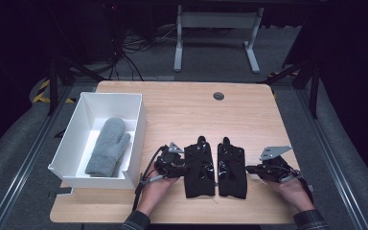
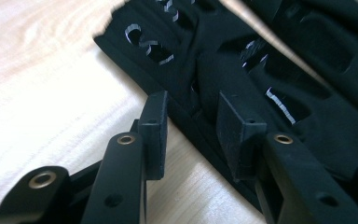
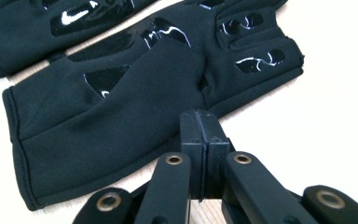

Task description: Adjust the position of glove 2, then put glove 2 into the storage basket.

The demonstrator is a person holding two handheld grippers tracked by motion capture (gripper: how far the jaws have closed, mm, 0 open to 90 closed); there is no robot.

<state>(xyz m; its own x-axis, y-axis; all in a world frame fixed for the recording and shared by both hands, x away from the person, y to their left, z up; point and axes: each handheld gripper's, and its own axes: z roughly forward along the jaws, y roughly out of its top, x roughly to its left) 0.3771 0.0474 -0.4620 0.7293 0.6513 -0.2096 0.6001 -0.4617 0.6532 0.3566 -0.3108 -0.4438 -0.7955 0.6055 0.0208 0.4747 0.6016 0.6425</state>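
The left gripper (image 1: pixel 172 165) sits low on the wooden table (image 1: pixel 182 110), held in the person's left hand (image 1: pixel 155 187), and its jaws stand spread apart at the near edge of the left black glove (image 1: pixel 200 168); from the left gripper view, one jaw is over bare wood and the other over the glove's cloth, with the glove's edge (image 2: pixel 205 93) in the gap between them, not yet pinched. The right gripper (image 1: pixel 263 170), in the right hand (image 1: pixel 292 189), rests just beside the outer edge of the right black glove (image 1: pixel 231 166); in the right gripper view its jaws are pressed flat together with nothing between them, their tips right at the glove's hem (image 3: pixel 121 121), though whether they touch it I cannot tell. The two black gloves lie side by side, flat, near the front of the table, with a thin strip of wood showing between them, fingers pointing away from the person and glossy patches on their faces. Off to the left, a white box (image 1: pixel 74 139) stands on the table's edge, and a grey mitten (image 1: pixel 108 146) lies flat inside it.
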